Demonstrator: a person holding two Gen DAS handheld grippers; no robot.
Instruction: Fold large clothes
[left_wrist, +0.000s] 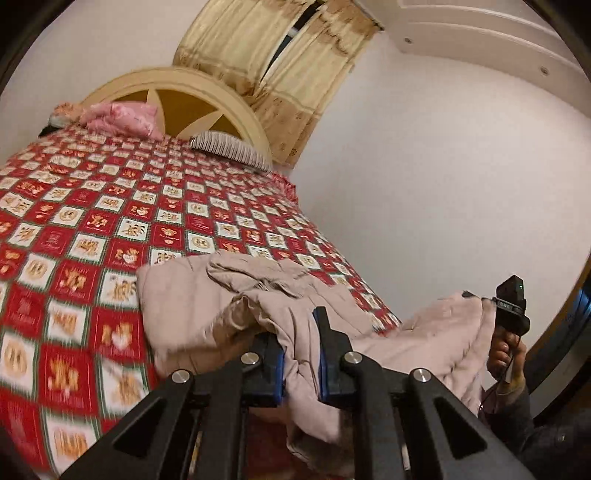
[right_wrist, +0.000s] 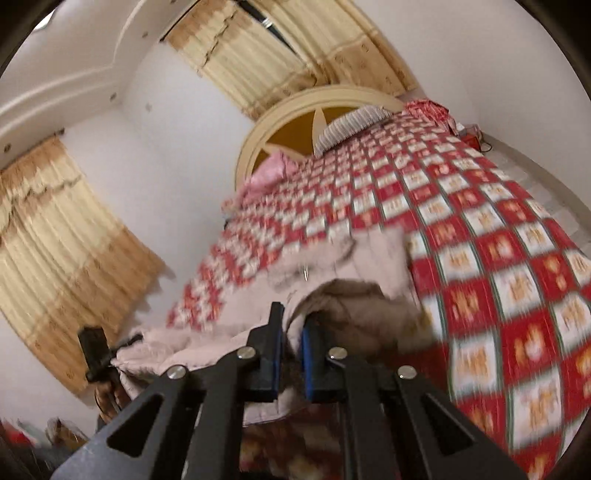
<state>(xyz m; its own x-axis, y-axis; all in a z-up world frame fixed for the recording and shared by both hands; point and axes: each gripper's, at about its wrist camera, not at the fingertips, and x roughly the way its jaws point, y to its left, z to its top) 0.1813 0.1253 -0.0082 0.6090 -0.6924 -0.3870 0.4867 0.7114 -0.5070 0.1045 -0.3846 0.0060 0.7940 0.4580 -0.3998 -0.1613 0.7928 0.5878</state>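
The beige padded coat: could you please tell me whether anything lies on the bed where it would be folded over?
Nothing visible does. The beige padded coat is clamped by both the left gripper and the right gripper, and the red-and-white checked bedspread beyond it is bare up to the pillows.

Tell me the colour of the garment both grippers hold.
Pale pinkish-beige garment; left wrist view shows it best.

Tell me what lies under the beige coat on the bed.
Under the beige coat lies the red checked bedspread, visible all around it. Whether anything else sits beneath the coat is hidden by its bulk.
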